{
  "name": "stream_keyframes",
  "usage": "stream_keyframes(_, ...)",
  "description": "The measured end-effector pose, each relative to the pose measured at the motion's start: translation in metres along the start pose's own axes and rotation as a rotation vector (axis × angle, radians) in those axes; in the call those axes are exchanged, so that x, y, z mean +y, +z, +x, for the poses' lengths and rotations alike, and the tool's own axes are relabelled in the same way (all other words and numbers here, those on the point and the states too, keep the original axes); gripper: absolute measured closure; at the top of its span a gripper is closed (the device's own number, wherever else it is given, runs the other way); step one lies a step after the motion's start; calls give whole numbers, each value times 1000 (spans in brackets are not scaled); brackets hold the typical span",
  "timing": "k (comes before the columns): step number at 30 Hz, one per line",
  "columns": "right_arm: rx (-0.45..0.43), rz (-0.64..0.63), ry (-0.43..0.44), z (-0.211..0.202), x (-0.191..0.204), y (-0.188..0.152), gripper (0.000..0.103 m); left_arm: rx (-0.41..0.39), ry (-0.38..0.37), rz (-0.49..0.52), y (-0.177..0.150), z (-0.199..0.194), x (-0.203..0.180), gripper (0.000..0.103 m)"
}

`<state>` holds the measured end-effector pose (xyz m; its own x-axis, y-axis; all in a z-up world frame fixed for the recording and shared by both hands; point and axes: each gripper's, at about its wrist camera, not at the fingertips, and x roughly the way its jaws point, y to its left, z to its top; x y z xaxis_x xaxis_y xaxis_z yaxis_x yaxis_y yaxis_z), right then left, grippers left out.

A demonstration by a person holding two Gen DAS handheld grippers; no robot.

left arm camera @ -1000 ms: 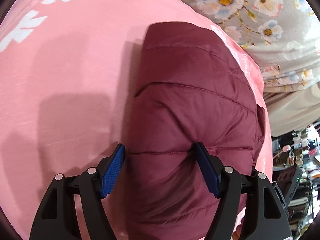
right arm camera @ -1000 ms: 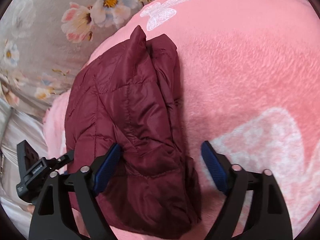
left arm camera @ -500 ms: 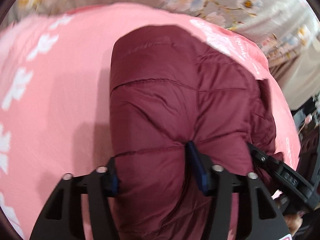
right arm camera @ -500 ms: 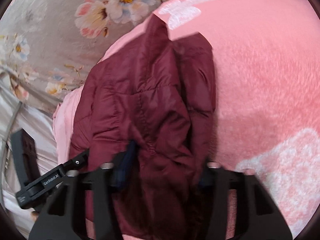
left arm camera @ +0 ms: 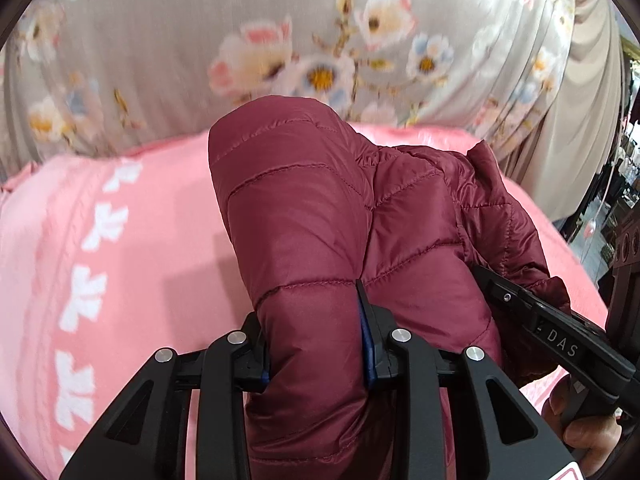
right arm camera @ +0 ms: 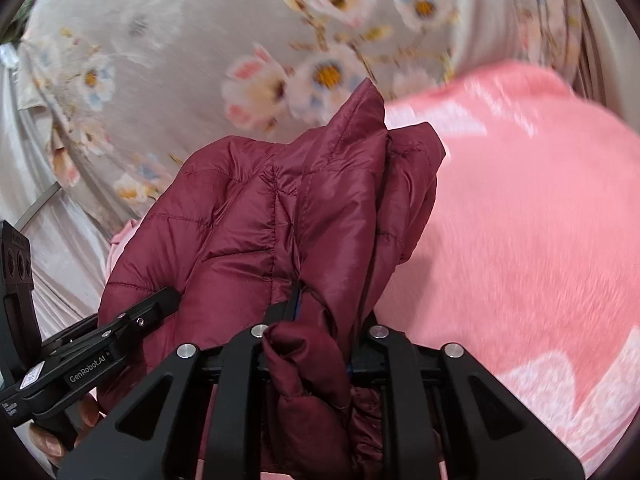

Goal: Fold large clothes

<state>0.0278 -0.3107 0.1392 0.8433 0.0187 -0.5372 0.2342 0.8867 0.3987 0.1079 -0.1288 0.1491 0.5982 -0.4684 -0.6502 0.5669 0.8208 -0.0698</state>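
A folded maroon quilted puffer jacket point(left arm camera: 320, 216) is lifted off the pink blanket point(left arm camera: 132, 240). My left gripper point(left arm camera: 316, 340) is shut on the jacket's near left part, its blue pads pressed into the padding. My right gripper point(right arm camera: 320, 320) is shut on the jacket point(right arm camera: 280, 216) at its near right part, with bunched fabric between the jaws. The right gripper shows at the right of the left wrist view point(left arm camera: 560, 340), and the left gripper at the lower left of the right wrist view point(right arm camera: 92, 360).
A grey floral bedsheet point(left arm camera: 320, 40) lies beyond the pink blanket point(right arm camera: 520, 220) with white butterfly prints. Beige fabric point(left arm camera: 592, 120) hangs at the far right, with dark cluttered shelves point(left arm camera: 624, 208) past it.
Both grippers closed from open onto the jacket and raised it off the blanket. The views tilted up toward the floral sheet.
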Motion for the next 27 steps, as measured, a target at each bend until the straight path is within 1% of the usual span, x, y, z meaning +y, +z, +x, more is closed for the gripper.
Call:
stream_keyframes(6,-102,-75,13,-12,40,28,89,-111,25,17,31,-33,12,75)
stream_keyframes(12,-161,-125,52,-18,71,47,89,-203,65,29,47,-60,32,75)
stream_keyframes(16,-194,-166,70,-14,99,57,89,-256,97,31,57,-75,51,75)
stream_keyframes(22,-215,-200,104,1,129,67,89,-300,143,32,68,-86,76,75)
stream_keyframes(27,-214,-233,122,22,151,71,89,-323,180,45,74,-84,99,75)
